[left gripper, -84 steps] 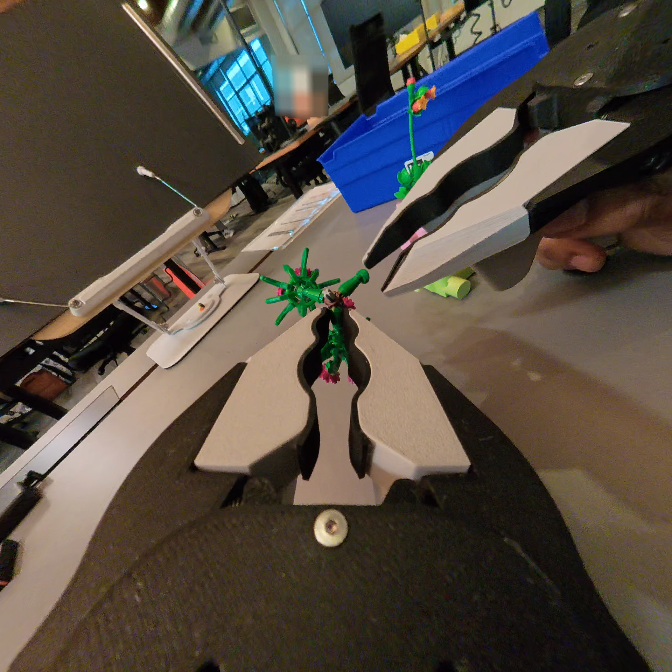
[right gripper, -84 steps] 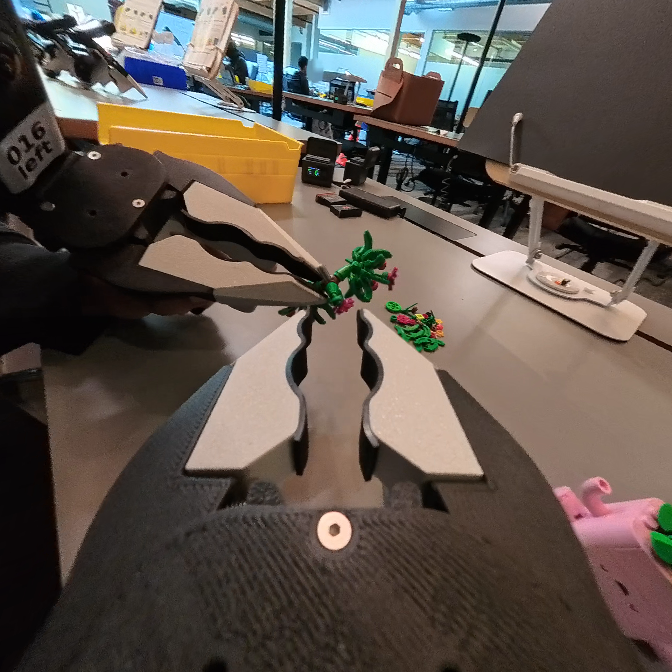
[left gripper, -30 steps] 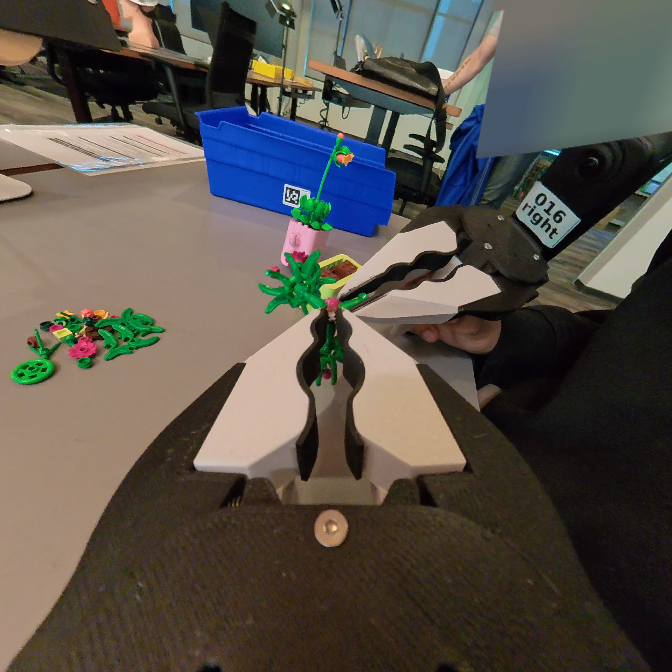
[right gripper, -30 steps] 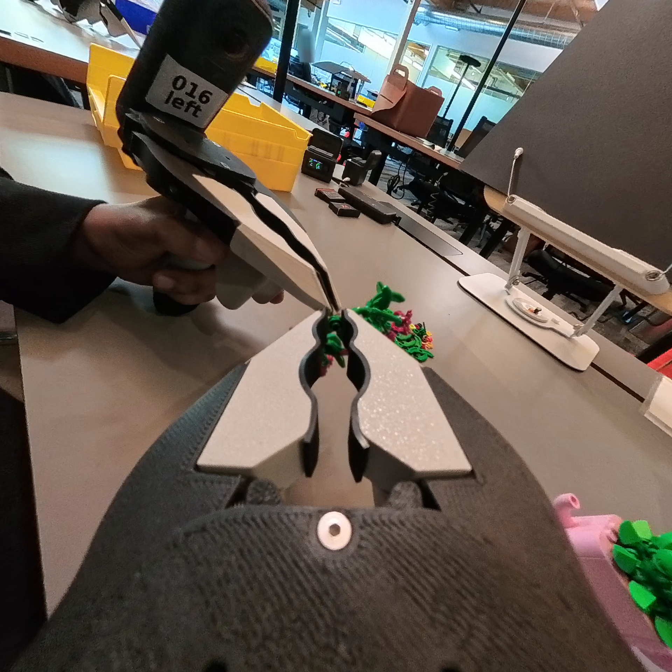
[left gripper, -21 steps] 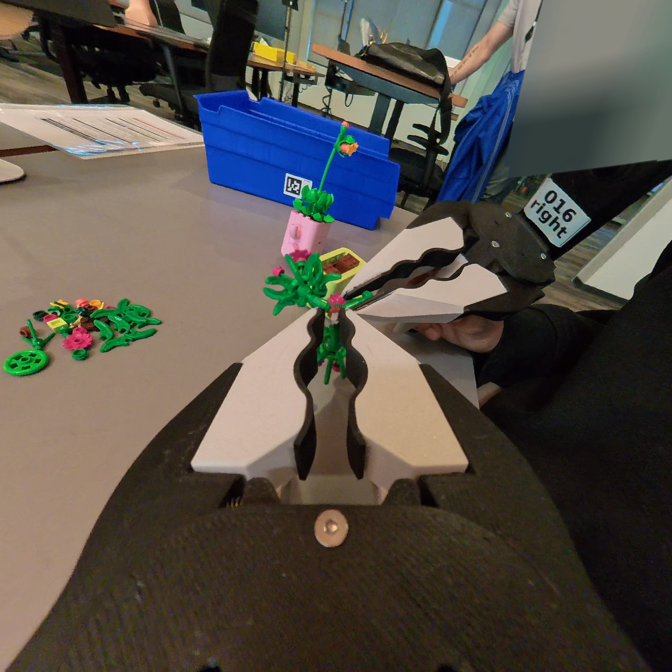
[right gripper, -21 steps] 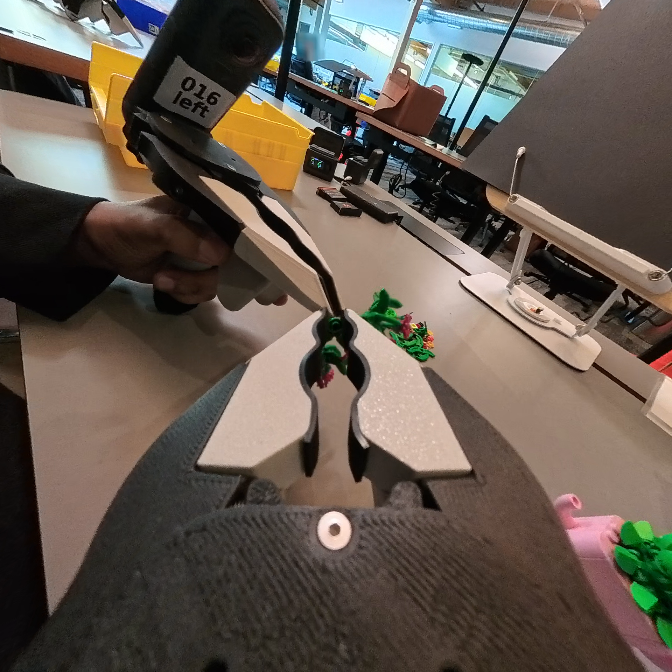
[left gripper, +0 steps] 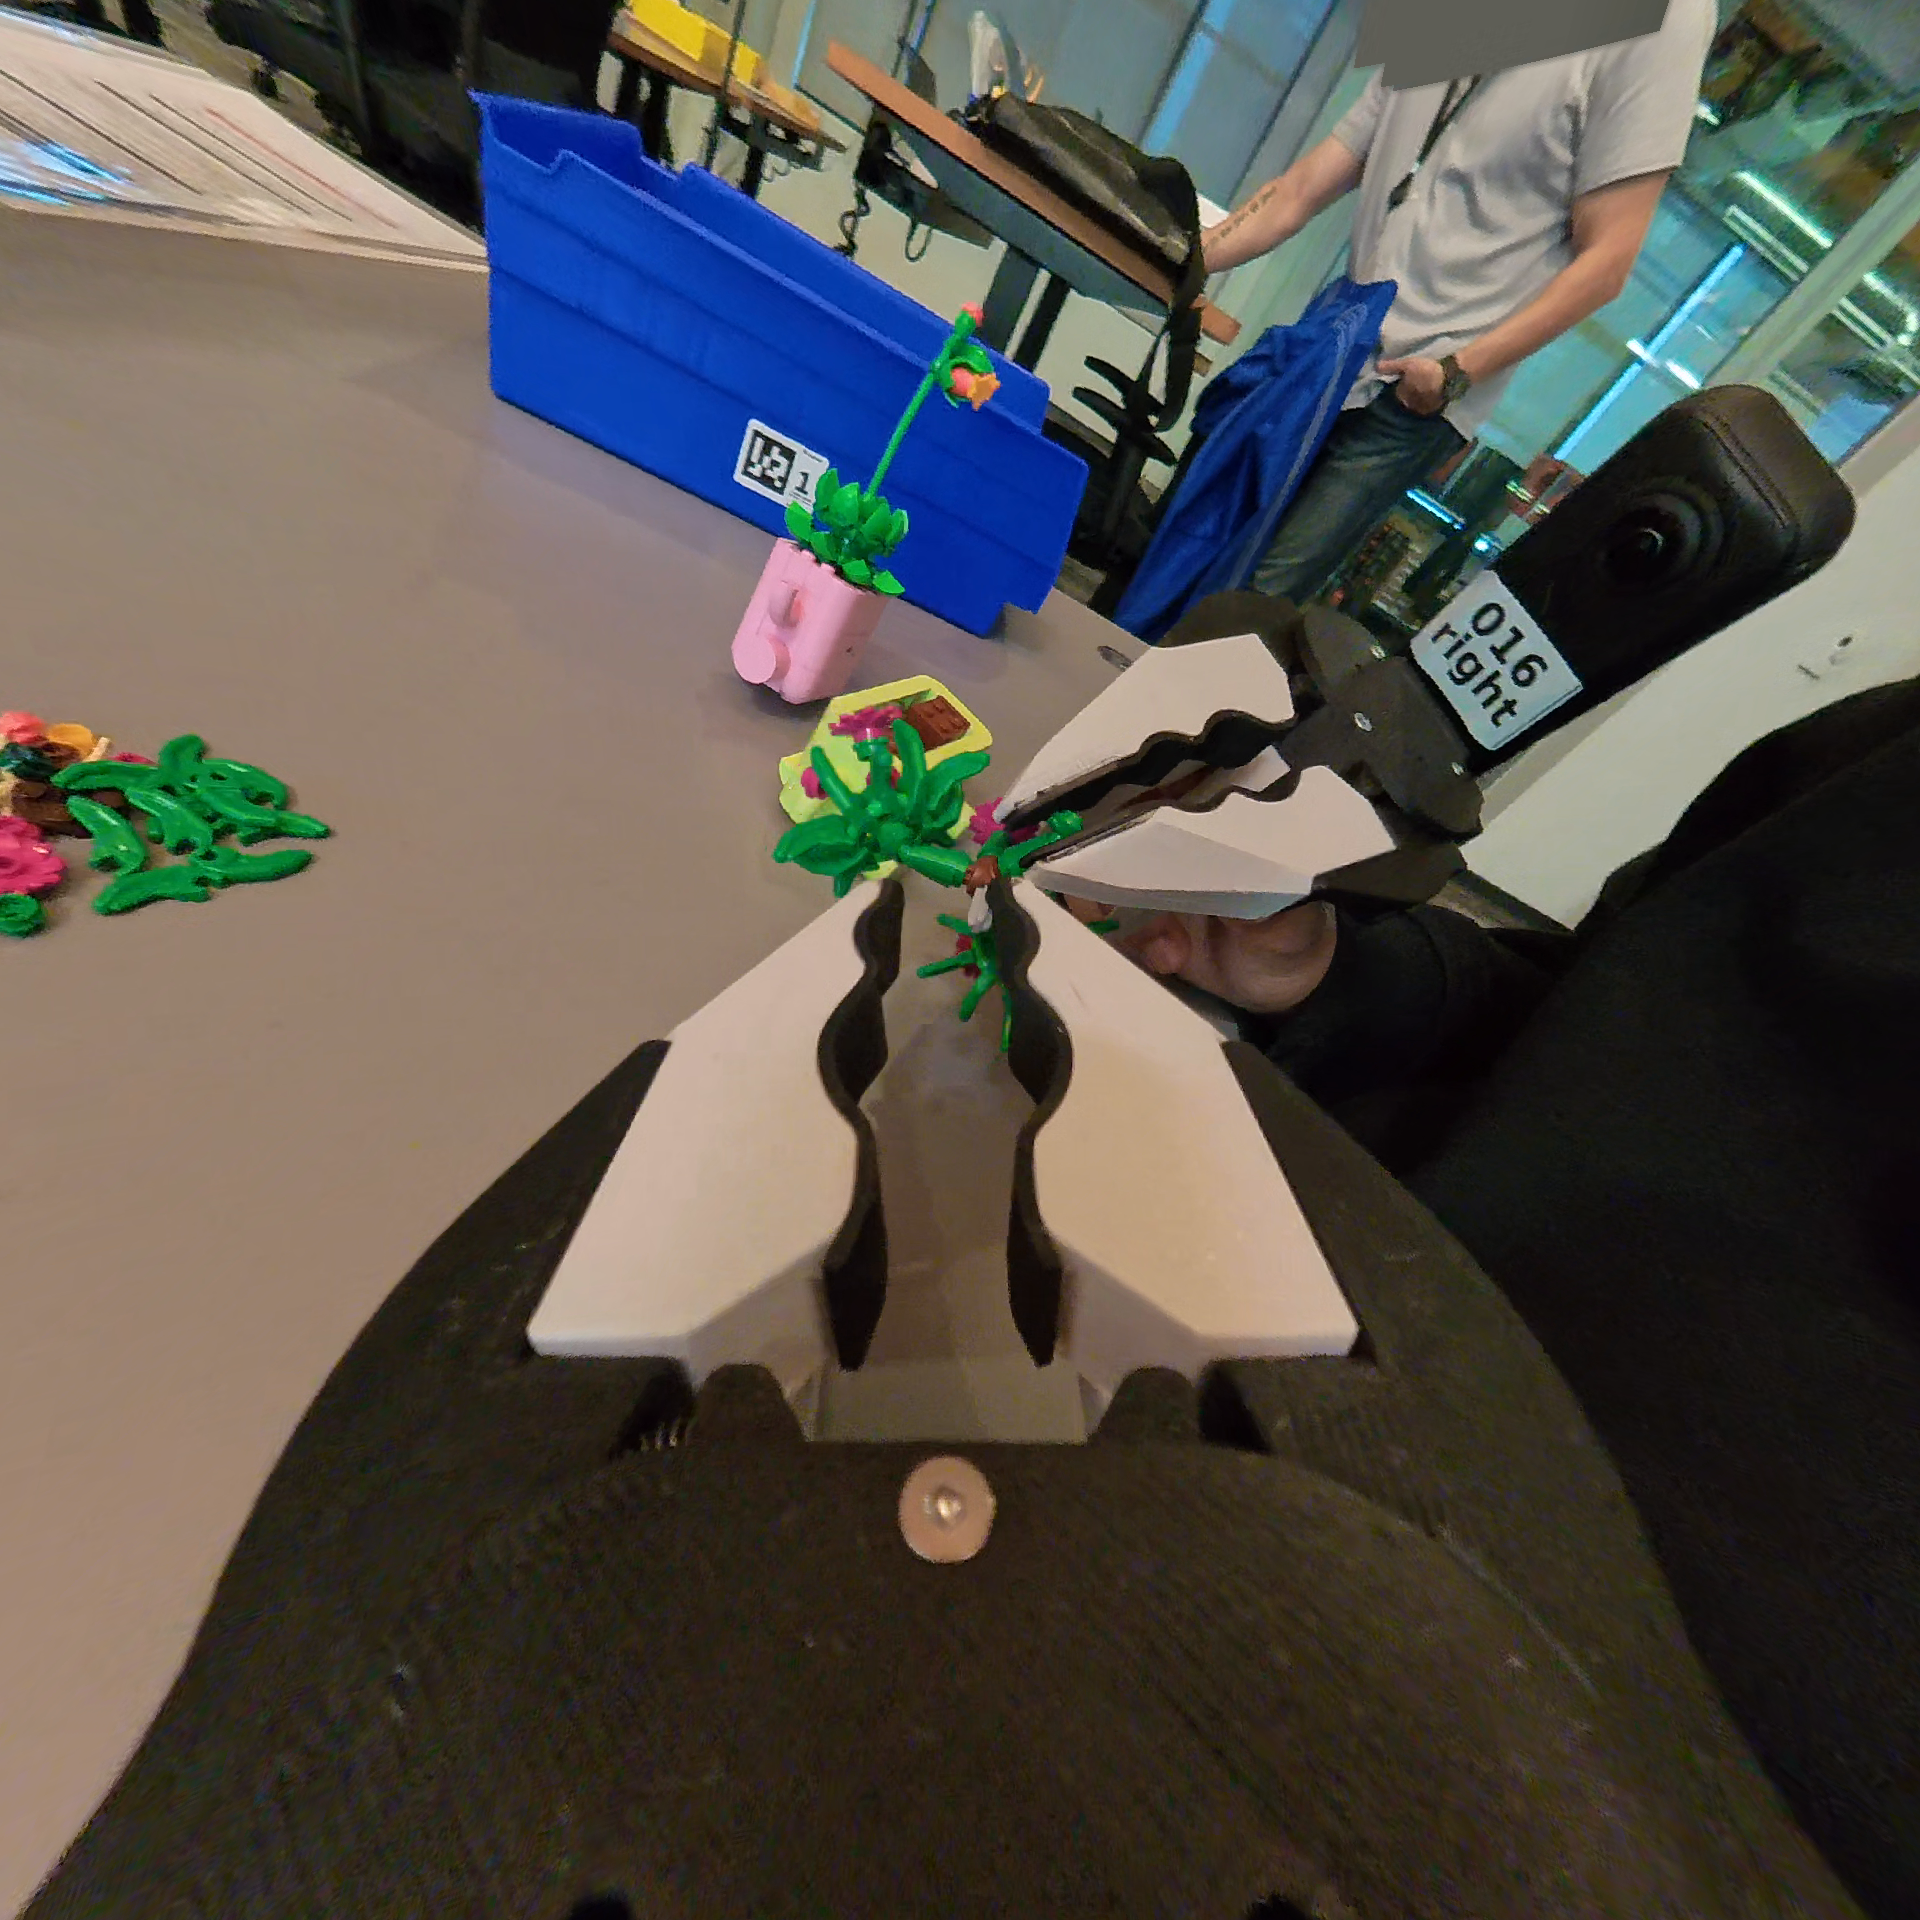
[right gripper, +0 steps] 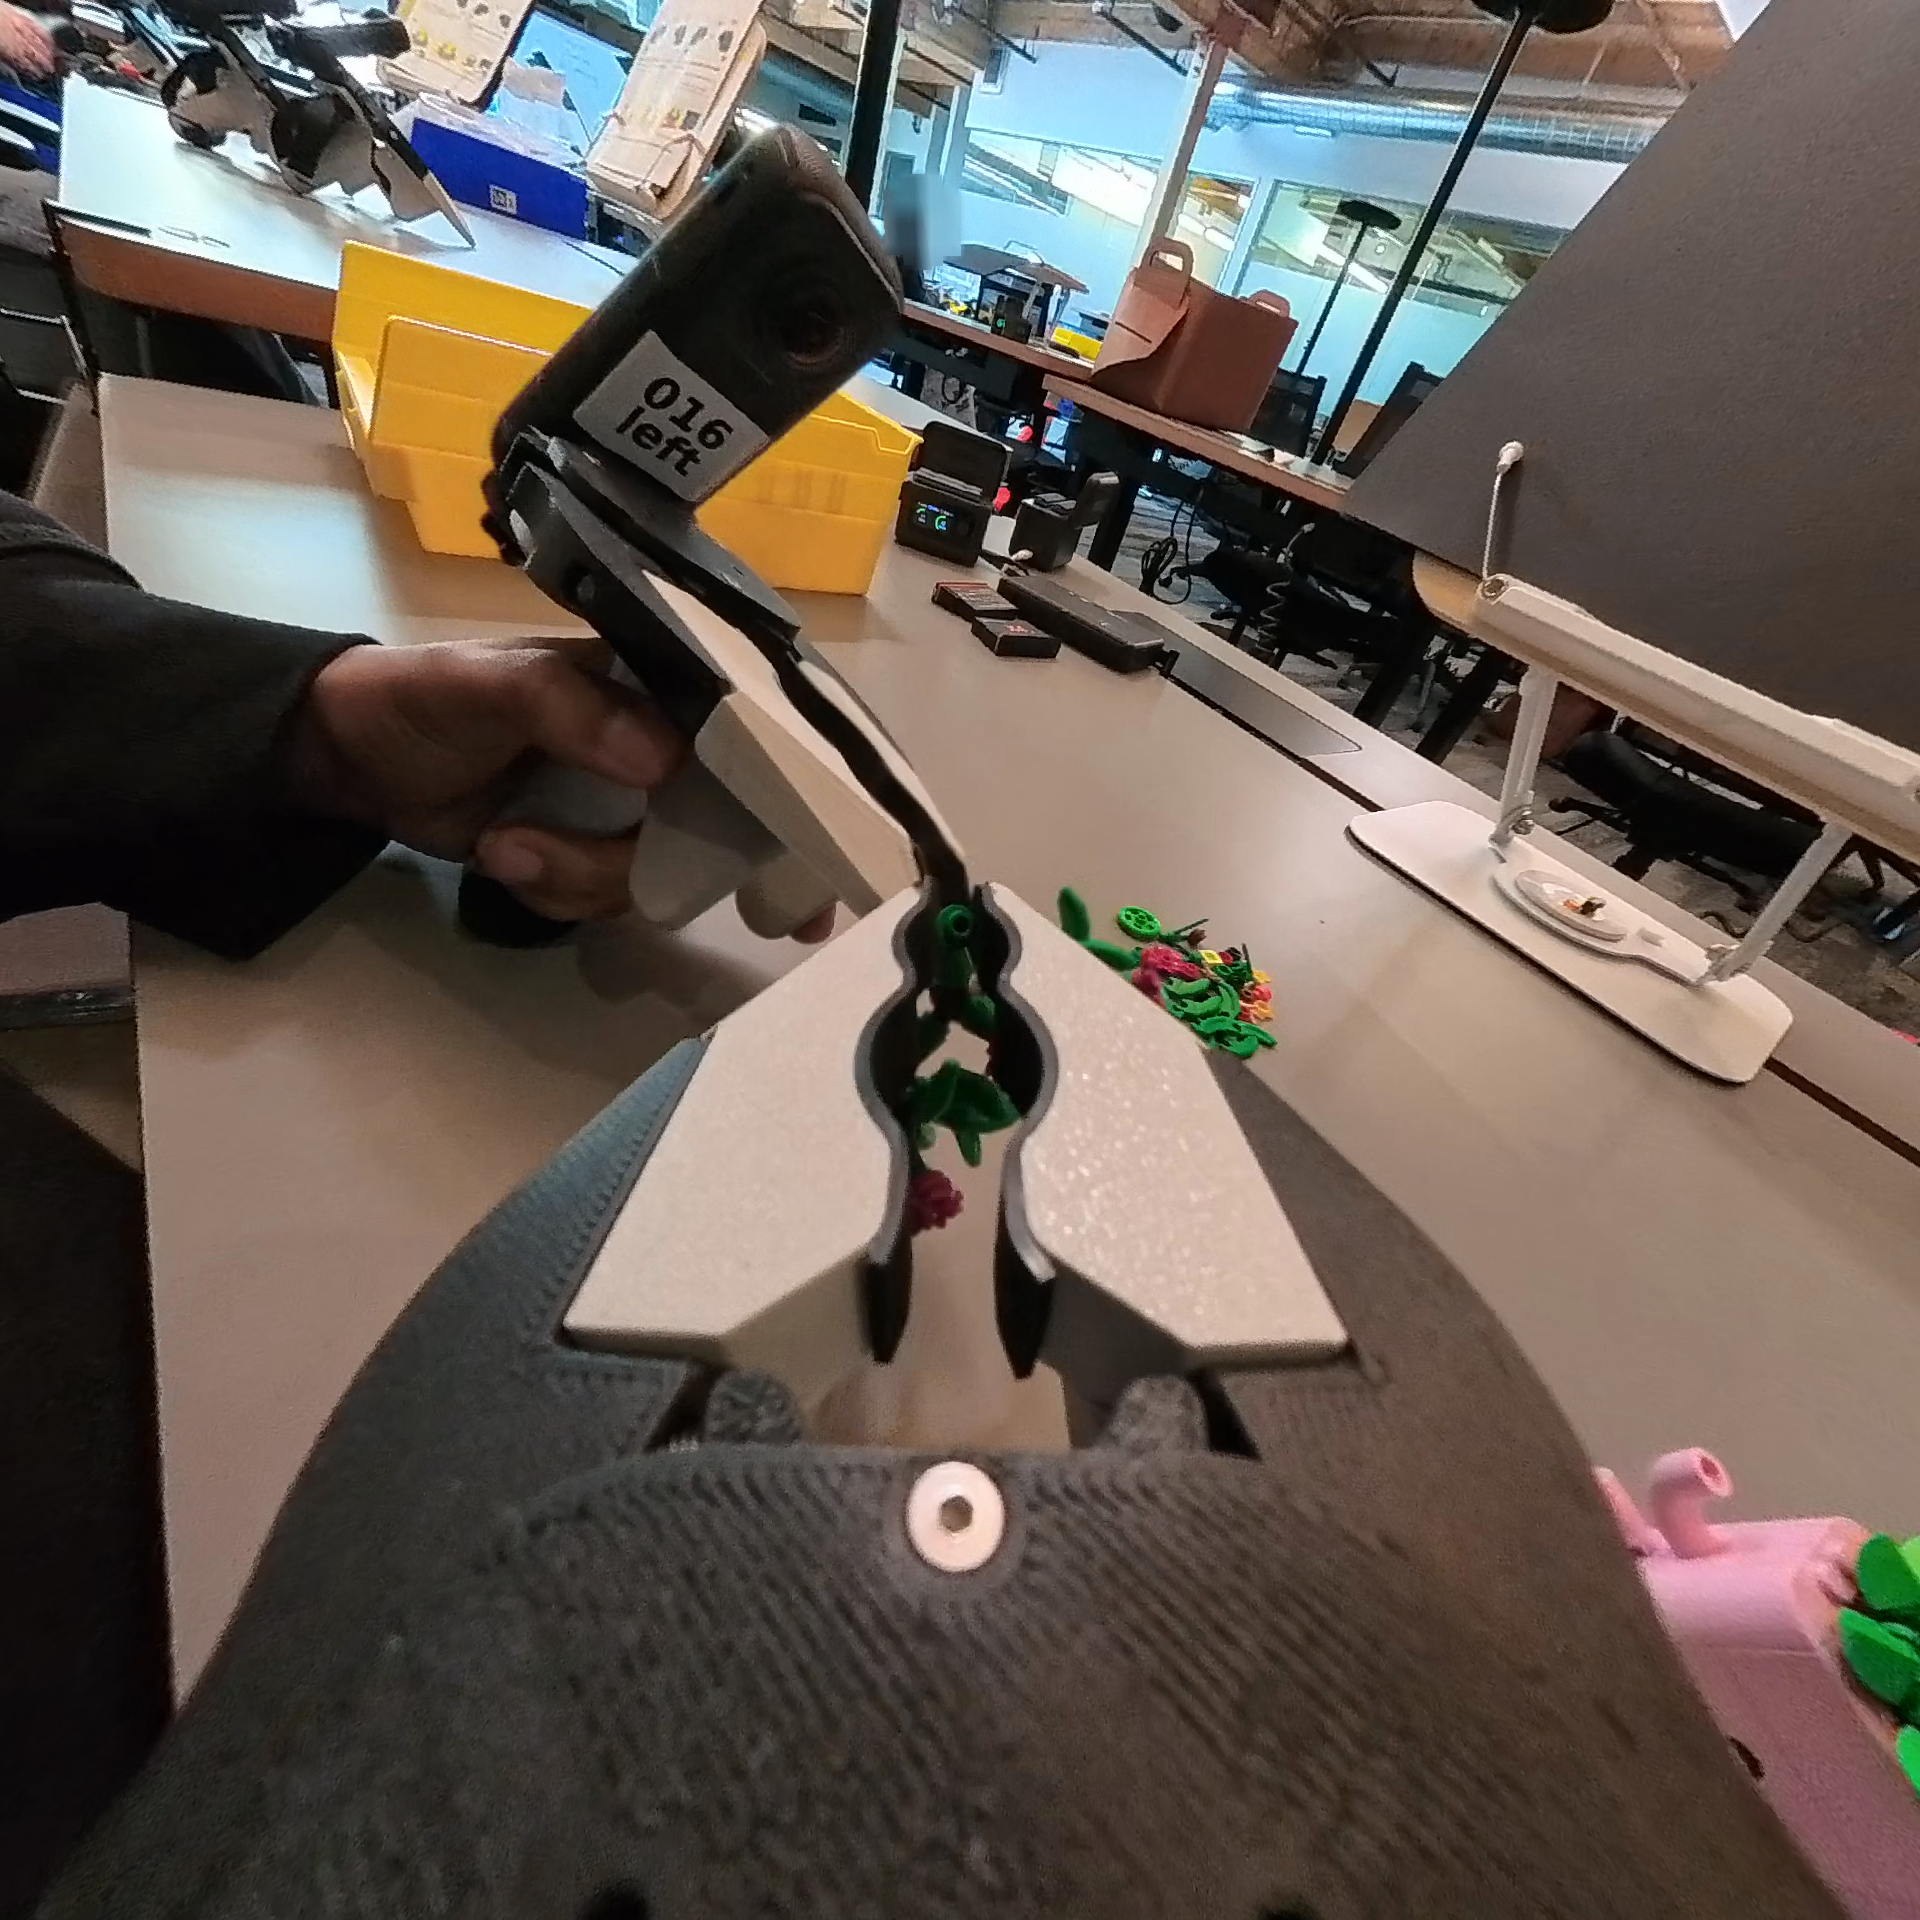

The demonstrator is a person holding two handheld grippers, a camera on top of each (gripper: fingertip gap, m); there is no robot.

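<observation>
Pinching a small green toy plant sprig (right gripper: 951,1023) with magenta blossoms between the closed tips of the right gripper (right gripper: 961,914), with leafy bits hanging down inside the scalloped gap between its fingers. Standing parted around the same sprig (left gripper: 971,940), the left gripper (left gripper: 951,914), its tips not meeting and one tip just beside the stem; whether touching it cannot be told. Crossing tip to tip above the grey table (left gripper: 364,582), the two grippers. Standing upright behind them, a pink brick pot (left gripper: 805,623) holding a tuft of green leaves and a tall stem topped with an orange-and-pink bud. Sitting just in front of it, a lime-yellow pot (left gripper: 904,727) holding brown pieces and a magenta flower, partly hidden by green foliage. Lying farther back, a blue bin (left gripper: 727,343), contents not visible. Lying loose on the tabletop to the left, a pile of green leaves and pink flowers (left gripper: 156,821). Resting beyond the left gripper's camera, a yellow bin (right gripper: 457,416), inside unseen.
</observation>
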